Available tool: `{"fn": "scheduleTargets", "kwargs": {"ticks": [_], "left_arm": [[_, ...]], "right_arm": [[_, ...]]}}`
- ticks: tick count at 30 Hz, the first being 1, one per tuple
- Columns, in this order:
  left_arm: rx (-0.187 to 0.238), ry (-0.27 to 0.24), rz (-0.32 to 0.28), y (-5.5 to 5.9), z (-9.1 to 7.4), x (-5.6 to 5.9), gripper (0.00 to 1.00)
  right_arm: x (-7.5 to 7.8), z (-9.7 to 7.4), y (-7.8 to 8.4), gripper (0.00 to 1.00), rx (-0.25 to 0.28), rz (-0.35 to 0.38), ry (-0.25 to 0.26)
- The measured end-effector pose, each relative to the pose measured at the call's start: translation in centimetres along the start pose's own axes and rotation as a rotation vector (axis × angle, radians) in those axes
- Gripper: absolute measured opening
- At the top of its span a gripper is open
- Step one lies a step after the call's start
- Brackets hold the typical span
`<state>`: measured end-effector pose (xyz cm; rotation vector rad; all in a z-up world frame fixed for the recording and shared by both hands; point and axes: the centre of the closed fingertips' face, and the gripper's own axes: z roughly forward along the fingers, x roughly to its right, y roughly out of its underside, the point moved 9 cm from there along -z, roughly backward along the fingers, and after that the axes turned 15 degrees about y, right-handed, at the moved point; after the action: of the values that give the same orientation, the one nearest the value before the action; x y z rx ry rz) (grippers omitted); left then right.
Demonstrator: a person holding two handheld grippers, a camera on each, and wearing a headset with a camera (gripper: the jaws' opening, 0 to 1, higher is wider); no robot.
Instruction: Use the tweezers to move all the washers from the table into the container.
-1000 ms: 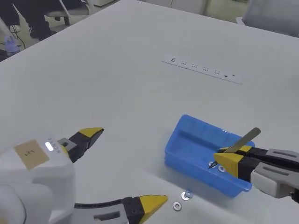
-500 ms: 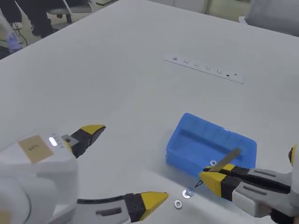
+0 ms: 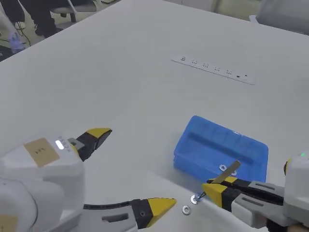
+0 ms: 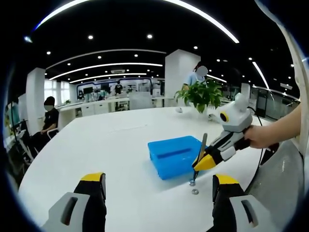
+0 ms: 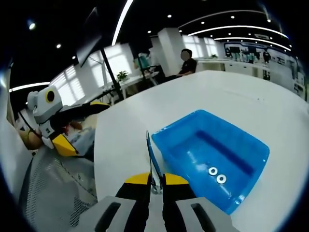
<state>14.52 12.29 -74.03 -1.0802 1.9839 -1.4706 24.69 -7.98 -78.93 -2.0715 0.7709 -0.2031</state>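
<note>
Washers [image 3: 186,210] lie beside the container [image 3: 193,160] — right tool [image 3: 215,187] pinches tweezers [image 3: 231,170], left tool [image 3: 140,166] gapes wide.

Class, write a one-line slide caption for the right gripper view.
Yellow-tipped right gripper clamps slim metal tweezers beside a blue plastic container holding two small metal washers.

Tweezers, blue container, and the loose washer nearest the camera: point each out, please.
tweezers [image 3: 231,170], head view, upper part of the metal strip.
blue container [image 3: 183,146], head view, its left wall.
loose washer [image 3: 186,210], head view, the ring itself.
</note>
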Motion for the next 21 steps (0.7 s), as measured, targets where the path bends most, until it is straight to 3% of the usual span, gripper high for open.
{"fn": "scheduleTargets", "kwargs": {"ticks": [21], "left_arm": [[-0.016,-0.004,0.007,0.19,0.06,0.05,0.93]], "right_arm": [[-0.35,0.24,0.35,0.04,0.012,-0.036,0.005]]}}
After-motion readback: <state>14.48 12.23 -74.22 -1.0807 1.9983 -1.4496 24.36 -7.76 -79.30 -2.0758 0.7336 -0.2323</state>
